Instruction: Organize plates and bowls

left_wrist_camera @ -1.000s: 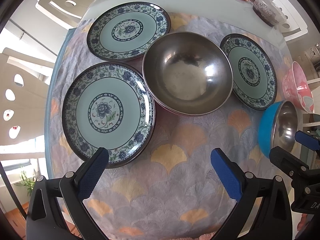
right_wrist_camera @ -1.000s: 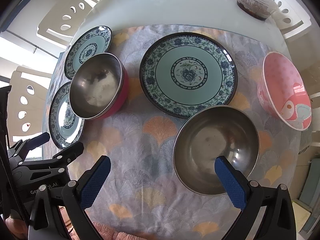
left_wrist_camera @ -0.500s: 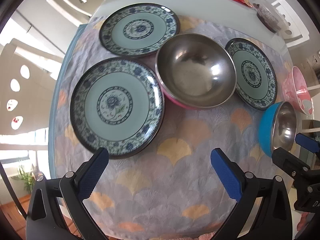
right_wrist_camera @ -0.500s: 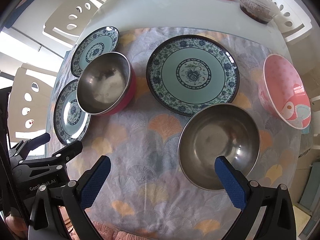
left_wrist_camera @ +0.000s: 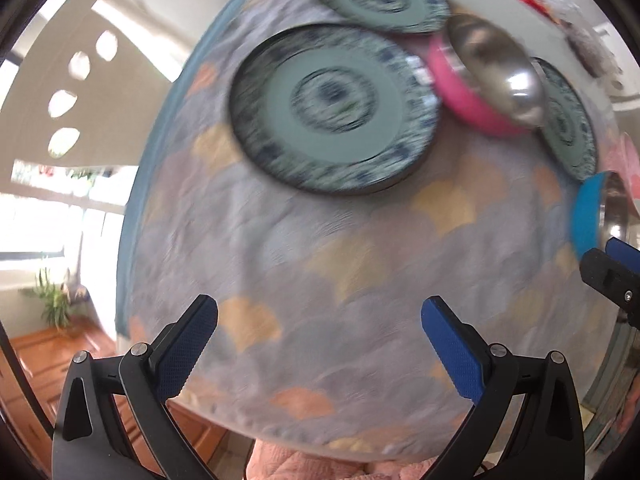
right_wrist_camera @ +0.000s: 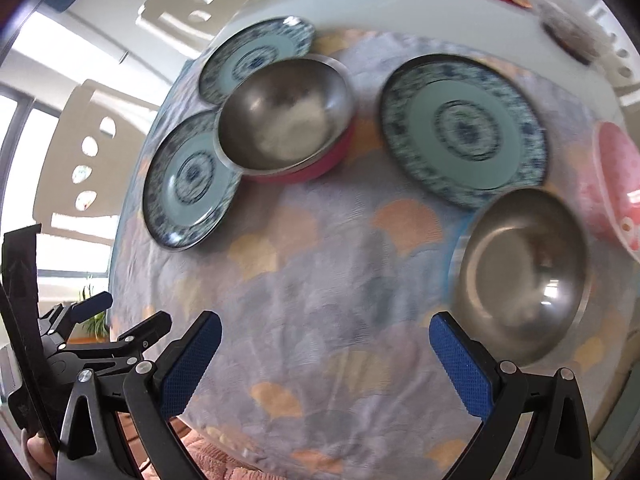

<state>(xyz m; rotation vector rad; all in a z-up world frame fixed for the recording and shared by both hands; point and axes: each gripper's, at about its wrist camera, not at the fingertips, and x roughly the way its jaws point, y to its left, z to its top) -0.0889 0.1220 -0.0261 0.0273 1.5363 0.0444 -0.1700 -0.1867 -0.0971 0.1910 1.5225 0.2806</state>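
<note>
Right wrist view: three patterned plates (right_wrist_camera: 464,128) and three bowls (right_wrist_camera: 284,116) are seen lying separately on the surface (right_wrist_camera: 320,280); nothing is stacked. Both hand-held grippers (right_wrist_camera: 325,354) are held apart, empty.

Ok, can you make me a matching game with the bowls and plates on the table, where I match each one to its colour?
Things:
1. steel bowl beside the two left plates
2. steel bowl nearest the right gripper
3. bowl at the right edge
4. big plate

Colours:
A. pale pink with a pattern
B. teal middle, blue patterned rim
C. blue outside
D. deep pink outside

Pairs: 1-D, 2-C, 3-A, 4-B
</note>
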